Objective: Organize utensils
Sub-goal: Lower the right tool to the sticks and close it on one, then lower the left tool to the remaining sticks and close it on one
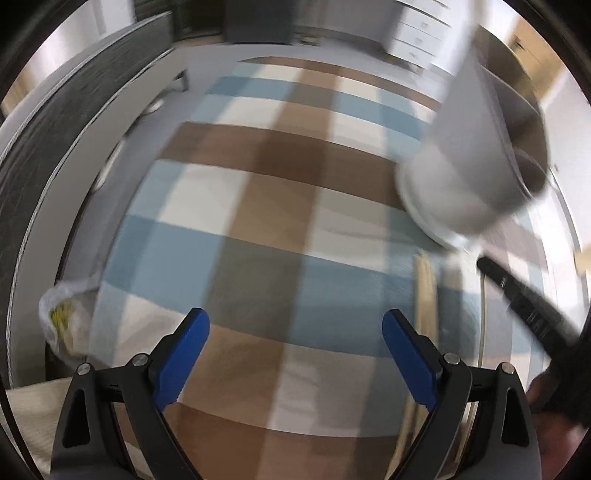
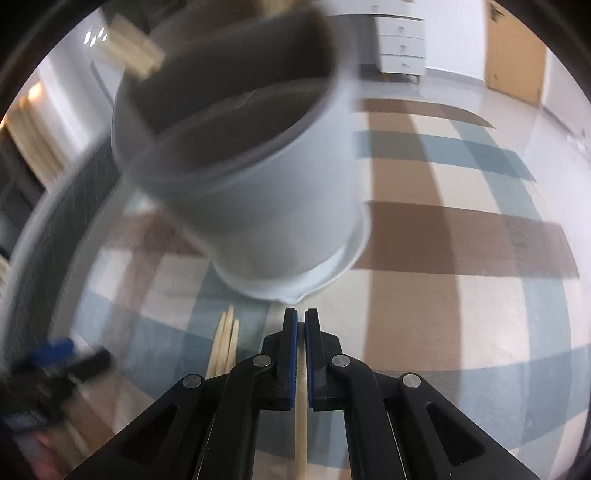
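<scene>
A white utensil holder [image 2: 266, 192] with a dark inside stands on the checked tablecloth [image 2: 461, 240], just ahead of my right gripper [image 2: 301, 325]. The right gripper is shut on a pale wooden chopstick [image 2: 301, 424] that runs back between its fingers. More wooden chopsticks [image 2: 223, 347] lie on the cloth to its left. In the left wrist view the holder [image 1: 469, 177] is at the right, blurred. My left gripper [image 1: 295, 332] is open and empty over the cloth. The right gripper's black finger [image 1: 524, 302] shows at its right.
A plastic bag [image 1: 64, 317] with something yellow lies at the table's left edge. A dark bench or wall panel [image 1: 55, 129] runs along the left. White drawers [image 2: 400, 33] and a wooden door [image 2: 517, 48] stand far behind.
</scene>
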Demonstrator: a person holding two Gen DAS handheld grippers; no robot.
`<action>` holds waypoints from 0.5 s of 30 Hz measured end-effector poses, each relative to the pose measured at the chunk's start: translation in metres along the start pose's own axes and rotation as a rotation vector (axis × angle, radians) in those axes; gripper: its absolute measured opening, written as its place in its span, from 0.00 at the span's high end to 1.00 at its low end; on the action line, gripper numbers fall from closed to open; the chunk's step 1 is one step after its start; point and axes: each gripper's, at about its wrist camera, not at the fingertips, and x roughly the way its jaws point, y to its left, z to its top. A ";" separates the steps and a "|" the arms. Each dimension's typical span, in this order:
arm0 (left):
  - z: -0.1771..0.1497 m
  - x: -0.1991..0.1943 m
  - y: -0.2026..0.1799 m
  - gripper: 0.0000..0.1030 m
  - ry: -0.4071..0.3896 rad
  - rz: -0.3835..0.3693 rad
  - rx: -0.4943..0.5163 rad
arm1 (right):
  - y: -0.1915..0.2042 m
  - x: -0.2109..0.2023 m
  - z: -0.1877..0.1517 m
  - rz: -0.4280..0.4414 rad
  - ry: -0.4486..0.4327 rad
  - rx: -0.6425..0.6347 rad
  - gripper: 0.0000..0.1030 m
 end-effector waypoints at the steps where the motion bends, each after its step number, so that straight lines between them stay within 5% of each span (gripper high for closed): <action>1: -0.003 0.000 -0.010 0.11 0.003 -0.005 0.040 | -0.007 -0.008 0.002 0.019 -0.022 0.029 0.97; 7: -0.019 0.003 -0.041 0.11 0.036 0.012 0.156 | -0.039 -0.044 0.006 0.111 -0.128 0.178 0.97; 15: -0.030 0.015 -0.045 0.11 0.095 0.060 0.148 | -0.050 -0.073 0.011 0.192 -0.216 0.245 0.97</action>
